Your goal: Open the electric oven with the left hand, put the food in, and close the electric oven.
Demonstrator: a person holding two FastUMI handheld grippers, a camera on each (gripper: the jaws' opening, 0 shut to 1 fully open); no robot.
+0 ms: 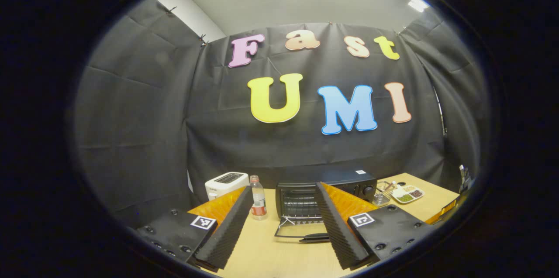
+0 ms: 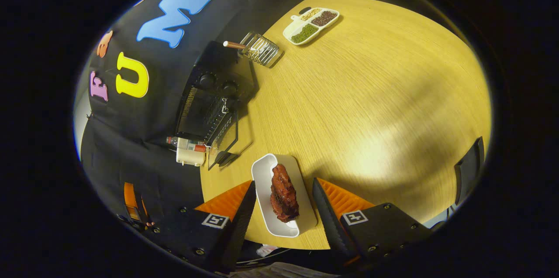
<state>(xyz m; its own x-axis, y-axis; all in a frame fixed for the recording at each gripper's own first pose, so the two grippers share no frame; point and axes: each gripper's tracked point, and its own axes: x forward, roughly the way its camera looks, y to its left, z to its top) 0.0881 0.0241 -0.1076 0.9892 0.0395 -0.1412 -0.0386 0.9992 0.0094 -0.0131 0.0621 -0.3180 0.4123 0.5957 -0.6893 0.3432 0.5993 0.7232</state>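
The black electric oven [image 1: 349, 180] stands at the back of the wooden table with its glass door [image 1: 301, 230] folded down flat and the wire shelf inside visible. My left gripper [image 1: 284, 188] is open and empty, held back from the door. In the right gripper view, a white oblong tray [image 2: 263, 177] holding a dark red piece of meat [image 2: 284, 193] lies near the table's front edge. My right gripper [image 2: 283, 183] has one finger against each long side of the tray. The open oven [image 2: 209, 94] is farther off to the left.
A white toaster [image 1: 226, 183] and a plastic bottle [image 1: 258, 201] stand left of the oven. A wire rack [image 2: 260, 49] and a divided dish of beans [image 2: 311, 25] sit to its right. The wide bare tabletop [image 2: 371, 108] stretches between tray and dish.
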